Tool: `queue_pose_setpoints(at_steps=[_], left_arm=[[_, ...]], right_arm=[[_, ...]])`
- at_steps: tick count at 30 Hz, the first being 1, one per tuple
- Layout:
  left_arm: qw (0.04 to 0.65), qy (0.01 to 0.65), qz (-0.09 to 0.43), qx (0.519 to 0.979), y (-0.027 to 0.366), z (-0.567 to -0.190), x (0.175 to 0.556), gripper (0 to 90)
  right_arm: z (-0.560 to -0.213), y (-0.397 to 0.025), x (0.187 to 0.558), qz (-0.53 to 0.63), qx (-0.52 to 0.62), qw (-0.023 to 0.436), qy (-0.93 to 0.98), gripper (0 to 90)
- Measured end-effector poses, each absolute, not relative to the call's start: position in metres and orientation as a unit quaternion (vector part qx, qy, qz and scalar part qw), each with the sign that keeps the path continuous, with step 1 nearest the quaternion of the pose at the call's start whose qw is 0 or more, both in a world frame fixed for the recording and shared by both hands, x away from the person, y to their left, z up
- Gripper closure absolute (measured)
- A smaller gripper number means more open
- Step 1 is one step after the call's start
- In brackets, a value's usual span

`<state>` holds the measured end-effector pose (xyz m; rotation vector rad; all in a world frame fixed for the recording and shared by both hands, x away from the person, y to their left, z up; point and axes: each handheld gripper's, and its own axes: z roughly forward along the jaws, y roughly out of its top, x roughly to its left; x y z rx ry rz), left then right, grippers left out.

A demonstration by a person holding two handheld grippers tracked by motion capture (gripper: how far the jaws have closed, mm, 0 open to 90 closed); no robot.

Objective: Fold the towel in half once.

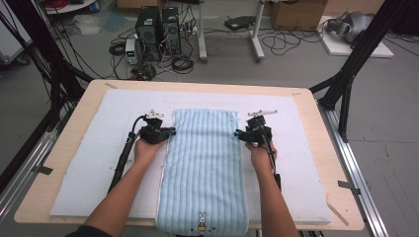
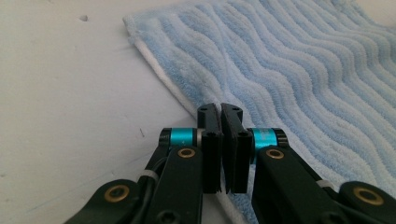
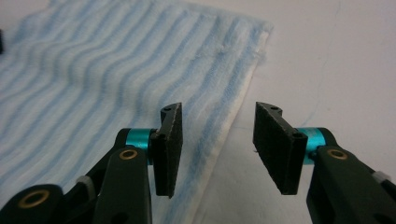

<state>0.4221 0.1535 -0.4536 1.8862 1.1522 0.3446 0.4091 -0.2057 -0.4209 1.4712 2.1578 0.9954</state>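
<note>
- I am working on gripping the towel (image 1: 205,168) by its two long edges; both pinches should be taking the hem at matching spots so it lifts evenly.
- My left tool (image 2: 220,112) is pressed together at the left hem, perhaps pinching it.
- My right tool (image 3: 217,126) is spread, straddling the right hem.
- The towel is lying flat lengthwise on the desk (image 1: 316,163), between the two.
</note>
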Motion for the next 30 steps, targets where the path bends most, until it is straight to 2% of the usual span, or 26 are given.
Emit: queue_pose_setpoints(at_steps=[5,9,10,11,13,15,20,26,30], left_arm=[[0.438,0.465,0.137,0.758,0.154,-0.454,0.423,86.3],[0.439,0.466,0.134,0.756,0.155,-0.454,0.423,86.2],[0.439,0.466,0.134,0.756,0.155,-0.454,0.423,86.2],[0.44,0.467,0.134,0.756,0.155,-0.454,0.423,86.3],[0.442,0.471,0.13,0.752,0.156,-0.454,0.424,86.4],[0.45,0.483,0.12,0.742,0.161,-0.453,0.426,86.5],[0.498,0.477,0.153,0.708,0.171,-0.435,0.427,86.7],[0.497,0.498,0.106,0.703,0.182,-0.436,0.426,86.6],[0.504,0.493,0.095,0.703,0.181,-0.432,0.422,86.5]], right_arm=[[-0.433,-0.196,0.421,0.335,0.524,0.175,0.764,54.2],[-0.439,-0.191,0.424,0.317,0.52,0.178,0.773,61.6],[-0.439,-0.191,0.424,0.315,0.519,0.179,0.775,67.8],[-0.438,-0.192,0.424,0.316,0.516,0.175,0.777,78.3],[-0.438,-0.191,0.425,0.318,0.509,0.163,0.783,84.7],[-0.435,-0.187,0.427,0.301,0.498,0.168,0.796,85.7],[-0.426,-0.183,0.431,0.328,0.495,0.185,0.783,85.8],[-0.419,-0.179,0.428,0.348,0.492,0.182,0.777,85.6],[-0.416,-0.182,0.422,0.354,0.49,0.175,0.777,85.6]])
